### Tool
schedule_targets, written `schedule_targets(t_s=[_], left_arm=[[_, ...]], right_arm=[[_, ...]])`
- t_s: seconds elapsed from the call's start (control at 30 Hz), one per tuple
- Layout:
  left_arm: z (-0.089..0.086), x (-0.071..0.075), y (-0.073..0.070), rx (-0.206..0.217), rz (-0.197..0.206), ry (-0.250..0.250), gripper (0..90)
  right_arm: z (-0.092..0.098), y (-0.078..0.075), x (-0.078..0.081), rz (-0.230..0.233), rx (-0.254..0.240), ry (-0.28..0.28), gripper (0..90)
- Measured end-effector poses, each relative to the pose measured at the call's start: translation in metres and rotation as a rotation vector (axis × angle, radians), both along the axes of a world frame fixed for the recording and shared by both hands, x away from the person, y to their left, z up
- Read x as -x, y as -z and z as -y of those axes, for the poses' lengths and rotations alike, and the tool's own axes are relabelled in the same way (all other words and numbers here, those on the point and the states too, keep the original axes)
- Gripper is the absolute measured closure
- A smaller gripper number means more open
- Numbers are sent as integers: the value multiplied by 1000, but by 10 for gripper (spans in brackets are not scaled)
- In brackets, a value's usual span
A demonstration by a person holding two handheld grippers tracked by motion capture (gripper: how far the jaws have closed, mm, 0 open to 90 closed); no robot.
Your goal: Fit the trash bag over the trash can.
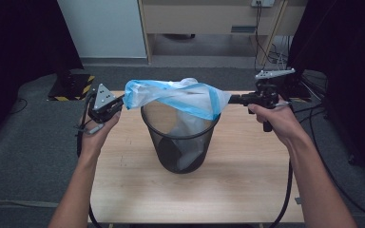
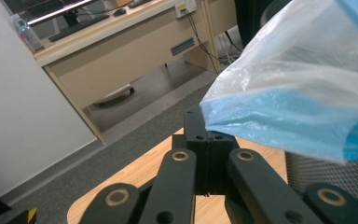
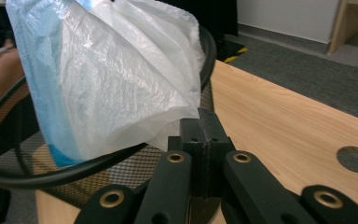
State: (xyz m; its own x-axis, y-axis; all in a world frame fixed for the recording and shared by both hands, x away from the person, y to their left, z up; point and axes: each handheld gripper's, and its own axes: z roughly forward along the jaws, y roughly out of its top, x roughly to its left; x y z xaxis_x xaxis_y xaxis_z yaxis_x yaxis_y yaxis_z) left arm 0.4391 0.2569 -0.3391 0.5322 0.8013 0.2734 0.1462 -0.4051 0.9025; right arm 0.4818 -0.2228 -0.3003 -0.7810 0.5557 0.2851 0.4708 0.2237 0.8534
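Work in hand: you are stretching the mouth of the bin liner (image 1: 178,97) over the mesh wastebasket (image 1: 180,142), which is standing at table (image 1: 247,190) centre.
Left gripper (image 1: 116,104): you are holding it at 9 o'clock of the basket, jaws clenched on the liner's blue hem; in the left gripper view the film (image 2: 298,98) is fanning out from the closed tips (image 2: 208,140).
Right gripper (image 1: 235,99): you are holding it at 3 o'clock of the basket, jaws pressed together on the opposite edge; in the right gripper view the white film (image 3: 121,79) is running into the closed tips (image 3: 204,135) just beside the rim (image 3: 74,170).
Liner position: it is hanging taut above the rim, its tail dropping inside the basket.
Long axis: the stretched mouth is running 9 to 3 o'clock, gripper to gripper.
Key relation: the rim is lying below and between both sets of tips; the right tips are sitting closer to it, the left ones higher and farther out.
Next move, as judged: you are needing to lower both edges outside the rim together.
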Motion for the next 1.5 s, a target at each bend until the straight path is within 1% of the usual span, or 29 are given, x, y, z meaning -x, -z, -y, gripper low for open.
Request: schedule_targets(t_s=[0.23,0.4,0.53,0.63,0.73,0.8,0.87,0.9,0.97,1.0,1.03,1.17,1.2,1.27,1.3,1.33,1.37,1.4,1.5], left_arm=[[-3,20,-4,24,21,32,900],[-4,32,-4,13,26,51,900],[-6,39,-5,15,29,58,900],[-7,42,-5,27,29,65,900],[-5,42,-4,29,22,59,900],[-4,40,-2,27,17,58,900],[-2,39,0,26,11,57,900],[-1,38,0,24,9,54,900],[1,36,1,19,6,52,900],[1,36,1,18,5,50,900],[1,35,1,18,6,47,900],[2,34,1,18,5,43,900],[2,34,1,18,4,43,900],[2,34,1,14,4,42,900],[2,34,2,13,3,42,900],[2,34,2,16,4,41,900],[2,34,2,16,4,41,900],[3,34,2,15,5,41,900],[3,35,2,12,7,40,900]], right_arm=[[-3,0,-18,-9,14,92,900],[-11,4,-34,-28,16,137,900],[-21,6,-48,-39,30,156,900],[-30,7,-59,-49,37,164,900],[-35,10,-63,-64,47,156,900],[-34,12,-61,-63,49,143,845],[-28,14,-55,-55,30,134,751],[-25,15,-54,-47,28,137,718],[-17,16,-50,-45,16,145,643],[-13,16,-48,-42,6,146,630],[-7,17,-45,-34,-18,144,614],[10,18,-35,-27,-26,153,616],[12,16,-32,-14,-33,153,623],[14,13,-27,-2,-58,147,627],[13,10,-22,18,-46,144,626],[13,9,-19,18,-51,141,623],[11,6,-14,32,-57,127,615],[10,5,-10,39,-52,122,610],[4,-1,3,70,-44,99,564]])
